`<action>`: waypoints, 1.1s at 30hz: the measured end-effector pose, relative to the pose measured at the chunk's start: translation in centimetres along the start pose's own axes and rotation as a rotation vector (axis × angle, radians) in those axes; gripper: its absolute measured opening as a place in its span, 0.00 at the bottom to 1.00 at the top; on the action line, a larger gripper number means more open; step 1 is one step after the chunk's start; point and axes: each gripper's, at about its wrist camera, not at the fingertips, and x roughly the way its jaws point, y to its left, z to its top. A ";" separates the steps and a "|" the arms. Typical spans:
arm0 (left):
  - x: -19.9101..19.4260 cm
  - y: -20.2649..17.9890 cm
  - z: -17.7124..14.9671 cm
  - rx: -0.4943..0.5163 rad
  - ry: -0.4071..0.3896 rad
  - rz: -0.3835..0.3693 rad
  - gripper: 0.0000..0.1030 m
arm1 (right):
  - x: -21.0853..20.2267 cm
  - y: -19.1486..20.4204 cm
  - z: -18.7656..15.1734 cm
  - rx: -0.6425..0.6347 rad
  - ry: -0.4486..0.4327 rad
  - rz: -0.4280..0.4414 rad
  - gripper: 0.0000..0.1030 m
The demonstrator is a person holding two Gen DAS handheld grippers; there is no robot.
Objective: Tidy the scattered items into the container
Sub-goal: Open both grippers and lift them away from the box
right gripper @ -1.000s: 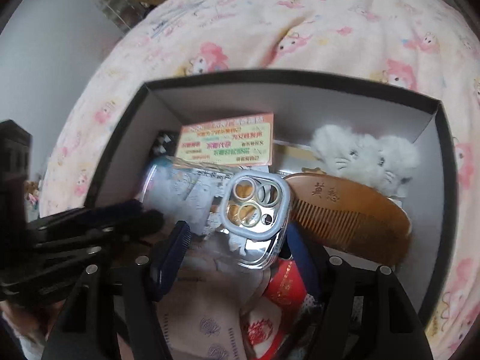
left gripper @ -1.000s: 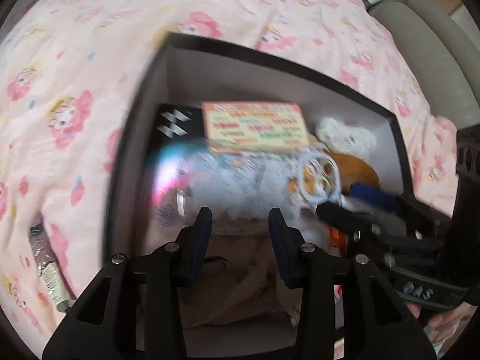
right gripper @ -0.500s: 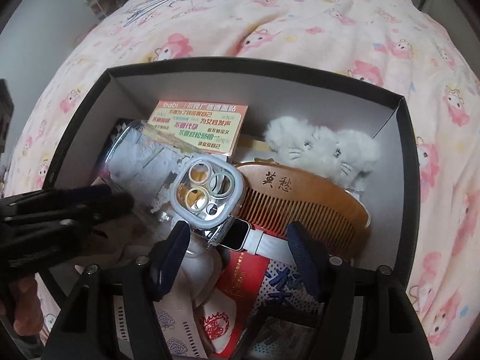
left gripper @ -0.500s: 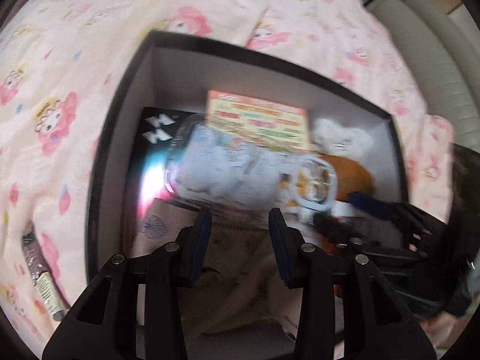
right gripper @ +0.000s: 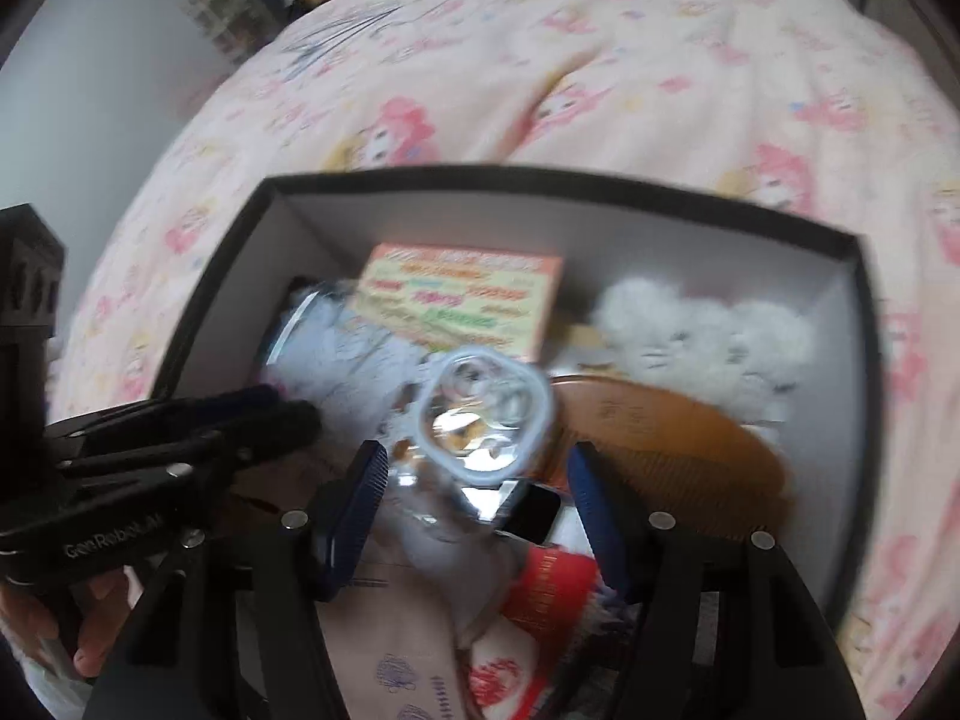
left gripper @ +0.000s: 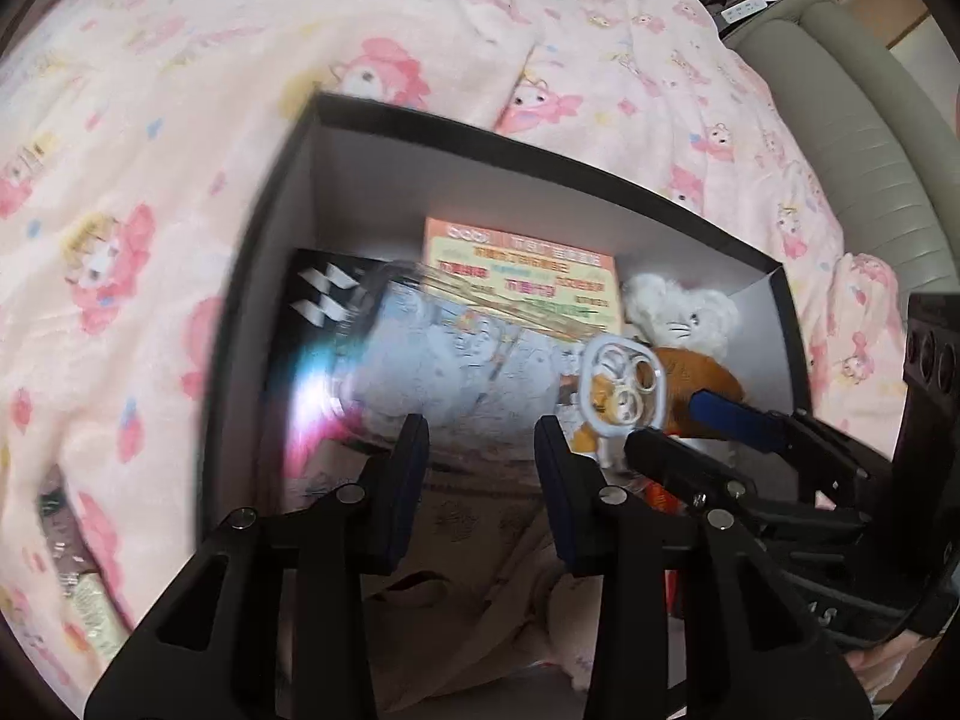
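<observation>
While my right tongs [right gripper: 474, 510] are closing around the clear ring case [right gripper: 483, 420] inside the black box [right gripper: 864, 324] on the bed, I'd centre the pads before squeezing; my left tongs [left gripper: 480, 450] hover part-spread and empty.

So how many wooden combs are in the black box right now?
1. The brown wooden comb lies at the right of the black cardboard box, just below the white fluffy toy. Others may be hidden under the pile.
</observation>
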 end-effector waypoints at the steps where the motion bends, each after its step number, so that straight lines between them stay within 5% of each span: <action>1: 0.2 0.1 0.0 -0.008 0.000 -0.003 0.36 | -0.1 0.0 -0.5 0.000 0.005 0.007 0.59; 8: 0.5 -1.0 0.7 -0.013 -0.020 0.040 0.36 | 1.9 0.0 -0.2 0.000 0.071 0.013 0.59; 15: -4.3 -3.1 -3.1 0.060 -0.105 0.026 0.44 | -2.8 1.4 -2.0 -0.050 -0.066 -0.171 0.60; 26: -14.7 -4.2 -11.2 0.169 -0.248 0.013 0.49 | -10.7 6.6 -8.2 0.059 -0.277 -0.142 0.65; 33: -17.1 -3.4 -14.8 0.199 -0.266 -0.007 0.51 | -12.7 10.4 -11.9 0.025 -0.300 -0.144 0.65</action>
